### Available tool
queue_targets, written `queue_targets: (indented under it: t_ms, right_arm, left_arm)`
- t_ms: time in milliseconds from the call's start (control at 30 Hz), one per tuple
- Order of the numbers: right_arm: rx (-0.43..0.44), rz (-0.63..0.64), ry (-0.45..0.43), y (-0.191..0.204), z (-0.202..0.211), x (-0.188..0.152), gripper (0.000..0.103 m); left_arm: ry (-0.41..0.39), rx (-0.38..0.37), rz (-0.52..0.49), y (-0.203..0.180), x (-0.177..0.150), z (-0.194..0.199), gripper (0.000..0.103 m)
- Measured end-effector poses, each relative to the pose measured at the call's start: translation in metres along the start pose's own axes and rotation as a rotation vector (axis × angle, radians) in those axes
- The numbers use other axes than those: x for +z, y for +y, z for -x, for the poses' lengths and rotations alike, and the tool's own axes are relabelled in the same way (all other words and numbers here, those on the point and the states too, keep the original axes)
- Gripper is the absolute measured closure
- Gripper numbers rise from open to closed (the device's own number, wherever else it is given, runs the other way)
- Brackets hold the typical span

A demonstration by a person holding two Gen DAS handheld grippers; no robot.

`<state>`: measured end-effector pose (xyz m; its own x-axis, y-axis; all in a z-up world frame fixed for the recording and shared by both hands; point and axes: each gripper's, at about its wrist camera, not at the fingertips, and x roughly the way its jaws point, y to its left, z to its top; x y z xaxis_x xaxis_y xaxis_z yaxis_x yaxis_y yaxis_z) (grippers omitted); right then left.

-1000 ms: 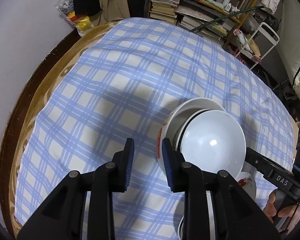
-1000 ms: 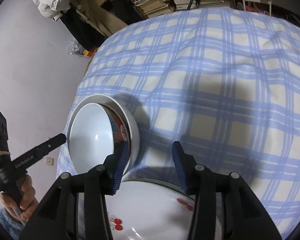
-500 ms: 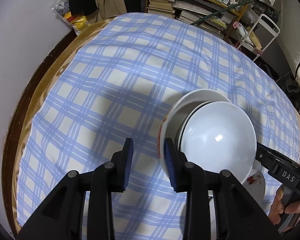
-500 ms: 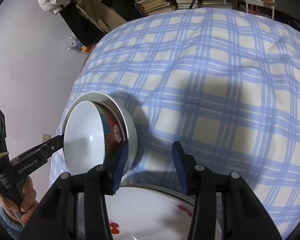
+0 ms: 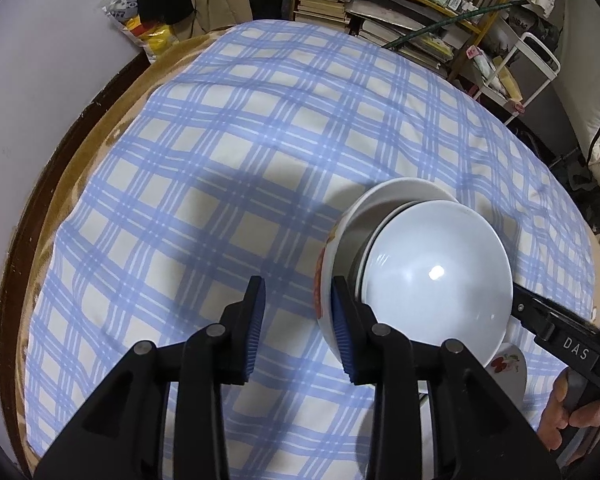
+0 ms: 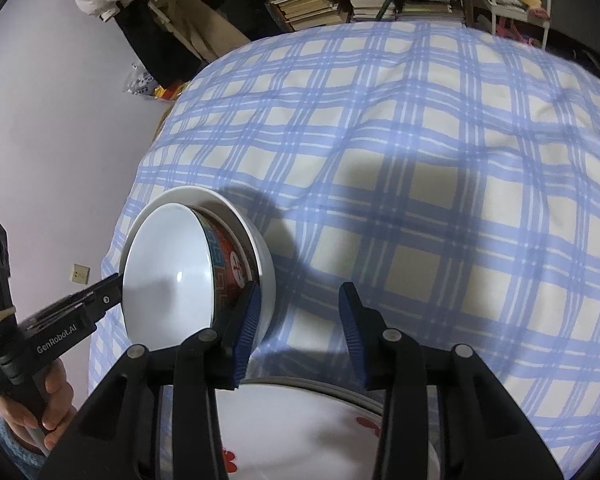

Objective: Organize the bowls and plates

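Above the checked cloth, the nested bowls look nearer and more tilted than a second ago. I think they are being lifted, pressed between the left gripper and the right gripper, both spread and gripping nothing. Only the right wrist view shows the inner bowl's red pattern and the flowered plate below.

Cloth on surface: blue plaid on cream.
Surface rim, left of frame: dark brown wood.
Inner bowl: white inside; outside red with teal key-pattern band.
Outer bowl: plain white.
Plate, lower centre: white, red cherry motif.
Tongs, left and right: black, blue ribbed pads.
Wall: pale lilac.
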<state>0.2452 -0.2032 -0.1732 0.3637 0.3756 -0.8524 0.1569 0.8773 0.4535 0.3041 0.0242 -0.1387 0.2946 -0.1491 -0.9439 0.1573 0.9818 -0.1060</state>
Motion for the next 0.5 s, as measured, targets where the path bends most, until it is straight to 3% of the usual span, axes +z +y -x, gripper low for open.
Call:
queue_targets:
  t_ms: [233, 500]
  right_arm:
    - [0.05, -0.075, -0.001, -0.012, -0.004, 0.0, 0.06]
    - [0.017, -0.067, -0.05, -0.008, 0.002, -0.014, 0.06]
  left_arm:
    - [0.004, 0.034, -0.048, -0.008, 0.001, 0.001, 0.071]
    - [0.006, 0.126, -0.172, -0.023, -0.001, 0.003, 0.071]
